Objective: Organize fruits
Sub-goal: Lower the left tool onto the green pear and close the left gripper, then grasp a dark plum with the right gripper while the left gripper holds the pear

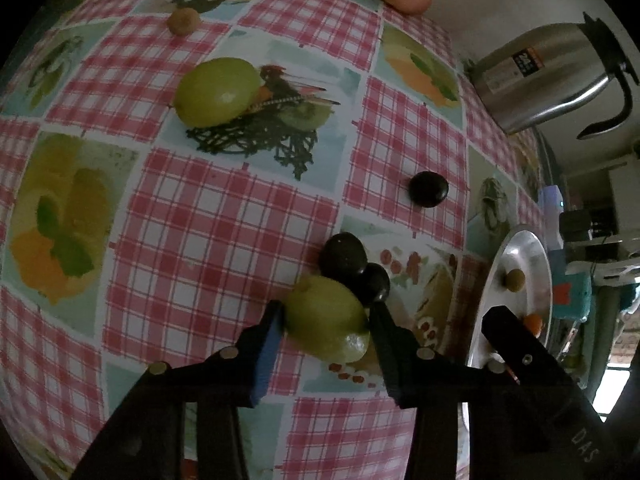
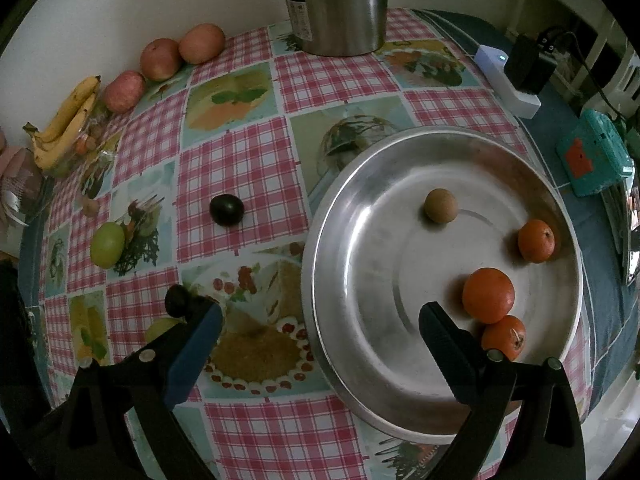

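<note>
Left wrist view. Left tongs [image 1: 326,316] pinch a green fruit [image 1: 326,318] on the tabletop [image 1: 224,220]; both pads touch its sides. Two dark plums [image 1: 343,258] lie touching it on the far side, the second partly hidden behind the right finger. A third dark plum [image 1: 428,189] sits apart, farther right. Another green fruit [image 1: 216,92] lies far left; a small brown fruit [image 1: 183,21] beyond it. Steel flask [image 1: 548,76], far right, carries a label reading "24"; the smaller print is illegible. Steel dish [image 1: 500,264] is seen edge-on at right, mostly cut off. A black arm in the near right corner shows the letters "DAS"; the rest is cut off.

Right wrist view. Right tongs [image 2: 320,324] are spread, nothing between them, over the near rim of the steel dish [image 2: 360,240]. The dish holds three oranges [image 2: 488,295] and a small brown fruit [image 2: 440,205]; the nearest orange is partly hidden behind the right finger. Flask label again reads "24". Bananas [image 2: 66,120] and three apples [image 2: 160,59] lie along the far left wall. The pinched green fruit is mostly hidden behind the left finger.
</note>
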The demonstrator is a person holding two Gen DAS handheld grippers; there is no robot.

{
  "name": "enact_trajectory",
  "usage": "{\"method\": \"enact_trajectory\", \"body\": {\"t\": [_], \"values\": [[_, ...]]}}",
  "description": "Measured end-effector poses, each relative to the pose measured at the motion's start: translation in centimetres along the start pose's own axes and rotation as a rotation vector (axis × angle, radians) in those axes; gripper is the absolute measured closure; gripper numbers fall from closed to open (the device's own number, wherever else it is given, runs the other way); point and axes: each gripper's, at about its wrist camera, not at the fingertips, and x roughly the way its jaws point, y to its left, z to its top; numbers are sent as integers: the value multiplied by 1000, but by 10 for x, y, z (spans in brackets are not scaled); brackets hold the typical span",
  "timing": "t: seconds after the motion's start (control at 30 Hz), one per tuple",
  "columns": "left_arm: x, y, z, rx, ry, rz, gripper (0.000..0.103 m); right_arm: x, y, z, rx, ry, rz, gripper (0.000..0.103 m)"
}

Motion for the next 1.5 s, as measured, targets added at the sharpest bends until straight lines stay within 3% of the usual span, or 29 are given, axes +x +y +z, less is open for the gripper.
{"method": "enact_trajectory", "body": {"t": [0.33,0.57,0.8,1.07,1.5], "values": [[-12,15,0,-35,-17,-12,56,1,3,0,-3,-2,6,4],[-31,45,9,-142,-74,-23,56,3,10,-1,-29,-1,33,4],[-51,72,10,-219,-136,-10,56,12,36,-6,-100,20,106,4],[-53,76,9,-233,-128,-19,56,26,68,-17,-203,50,146,6],[-48,75,11,-248,-116,-32,56,46,90,-25,-316,72,119,41]]}}
